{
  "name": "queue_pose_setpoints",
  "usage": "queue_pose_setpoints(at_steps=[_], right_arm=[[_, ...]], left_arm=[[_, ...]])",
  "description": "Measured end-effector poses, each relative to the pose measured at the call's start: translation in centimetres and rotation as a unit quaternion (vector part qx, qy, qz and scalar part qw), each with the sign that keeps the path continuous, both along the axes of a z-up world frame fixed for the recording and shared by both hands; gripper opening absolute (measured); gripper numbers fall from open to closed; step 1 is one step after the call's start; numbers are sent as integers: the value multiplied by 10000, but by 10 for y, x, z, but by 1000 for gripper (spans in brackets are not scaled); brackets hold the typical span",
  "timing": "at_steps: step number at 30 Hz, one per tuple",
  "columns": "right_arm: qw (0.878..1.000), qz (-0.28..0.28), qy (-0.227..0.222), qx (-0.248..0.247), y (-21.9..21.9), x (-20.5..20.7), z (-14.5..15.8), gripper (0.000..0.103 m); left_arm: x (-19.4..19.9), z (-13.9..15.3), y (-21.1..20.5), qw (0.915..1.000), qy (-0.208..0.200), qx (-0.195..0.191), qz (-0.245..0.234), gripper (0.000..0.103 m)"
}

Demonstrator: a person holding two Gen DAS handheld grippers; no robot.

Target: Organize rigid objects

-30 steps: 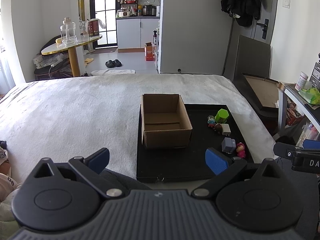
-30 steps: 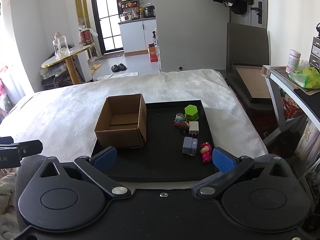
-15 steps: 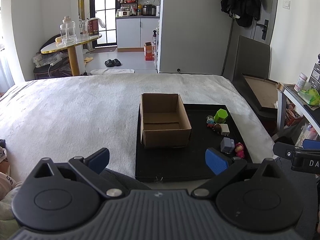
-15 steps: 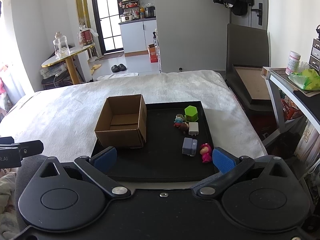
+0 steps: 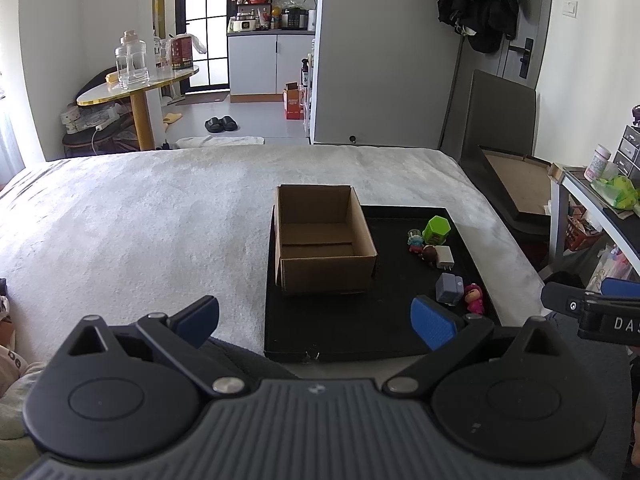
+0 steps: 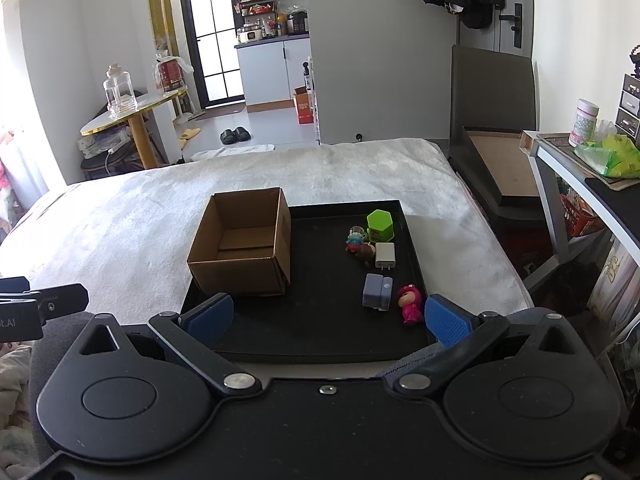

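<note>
An open, empty cardboard box (image 5: 324, 240) (image 6: 244, 246) stands on the left part of a black tray (image 5: 360, 332) (image 6: 320, 340) on the bed. Right of it lie a green hexagonal block (image 6: 380, 225), a white charger (image 6: 385, 255), a grey-blue adapter (image 6: 377, 291), a pink figurine (image 6: 410, 304) and two small figurines (image 6: 358, 245). My left gripper (image 5: 314, 322) is open and empty, held before the tray's near edge. My right gripper (image 6: 328, 320) is open and empty, over the tray's near edge.
The tray lies on a white blanket (image 5: 140, 220) covering the bed. A desk (image 6: 580, 184) with a bottle and a green bag stands to the right. A dark board with a frame (image 6: 496, 152) leans beyond the bed's right side. A round table (image 5: 136, 88) stands far left.
Both grippers have stayed open and almost still. The views have shifted only slightly. Nothing on the tray has moved.
</note>
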State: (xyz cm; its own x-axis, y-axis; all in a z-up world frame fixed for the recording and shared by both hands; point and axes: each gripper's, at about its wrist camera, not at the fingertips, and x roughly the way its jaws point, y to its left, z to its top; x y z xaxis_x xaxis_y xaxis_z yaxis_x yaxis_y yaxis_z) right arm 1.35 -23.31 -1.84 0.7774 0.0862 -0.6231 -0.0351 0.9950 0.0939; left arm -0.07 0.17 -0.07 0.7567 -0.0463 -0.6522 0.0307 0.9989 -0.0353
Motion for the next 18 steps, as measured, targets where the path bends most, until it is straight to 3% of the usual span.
queue_pose_setpoints(at_steps=[18], right_arm=[[10000, -12, -20, 45, -1, 0, -1, 103]], left_arm=[[1, -2, 2, 10000, 30, 1, -17, 102]])
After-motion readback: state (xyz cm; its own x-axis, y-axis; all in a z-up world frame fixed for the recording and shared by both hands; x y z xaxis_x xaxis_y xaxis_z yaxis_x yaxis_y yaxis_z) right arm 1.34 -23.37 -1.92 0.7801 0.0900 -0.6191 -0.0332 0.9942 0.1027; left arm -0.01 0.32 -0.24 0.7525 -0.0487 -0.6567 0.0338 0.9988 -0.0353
